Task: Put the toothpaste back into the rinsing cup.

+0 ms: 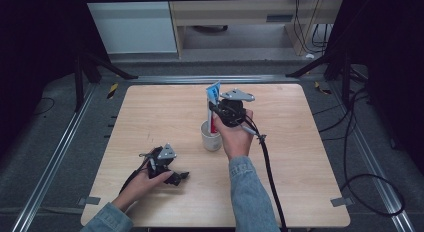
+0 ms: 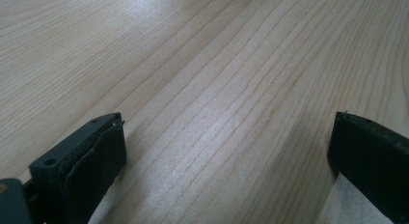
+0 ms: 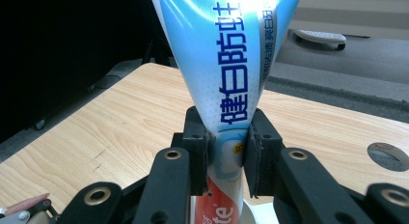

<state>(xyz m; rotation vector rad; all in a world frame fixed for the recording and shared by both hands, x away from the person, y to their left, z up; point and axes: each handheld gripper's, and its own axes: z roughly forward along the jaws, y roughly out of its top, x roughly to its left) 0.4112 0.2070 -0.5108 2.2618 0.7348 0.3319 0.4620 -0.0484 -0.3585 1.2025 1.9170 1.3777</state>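
The right gripper [image 1: 214,108] pinches the tube [image 3: 226,74] low on its body, its fingers [image 3: 197,151] pressed against both sides, so the tube stays upright with its crimped end up and its capped end down in the white cup [image 1: 210,137] near the middle of the desk [image 1: 150,112]; that grip looks suited to setting it down straight. The left gripper [image 1: 175,176] rests on the desk near the front left, fingers [image 2: 91,156] spread and holding nothing, apparently just parked clear of the work.
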